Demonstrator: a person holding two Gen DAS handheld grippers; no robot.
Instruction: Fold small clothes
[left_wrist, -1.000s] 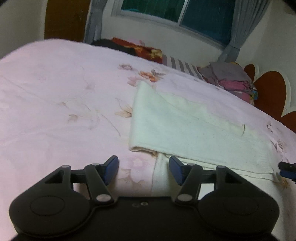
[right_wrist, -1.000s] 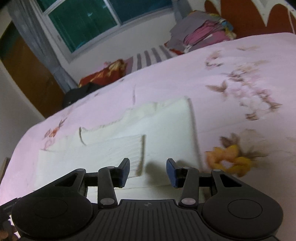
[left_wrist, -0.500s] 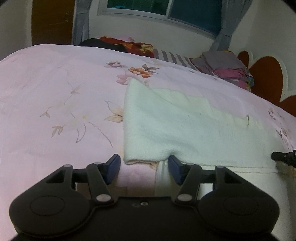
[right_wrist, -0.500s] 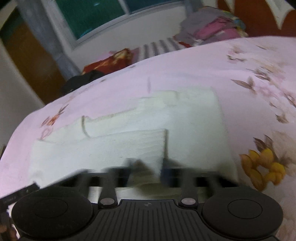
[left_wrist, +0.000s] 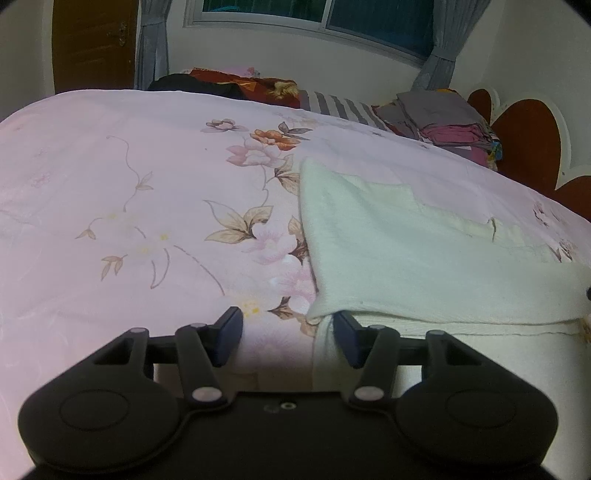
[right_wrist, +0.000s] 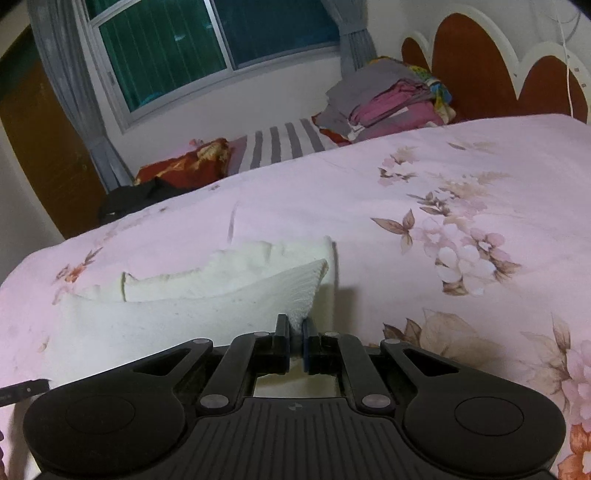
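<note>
Right gripper (right_wrist: 295, 332) now clamped on cream garment (right_wrist: 207, 314) corner (lifted) — left gripper (left_wrist: 288, 336) still gaping, empty

No legible text, label, brand, number or sign is to be found in either wrist view; a small emblem moulded on the right gripper's body cannot be read.

Cream knit garment (right_wrist: 192, 314) lies partly folded on the bed, one corner lifted.
</note>
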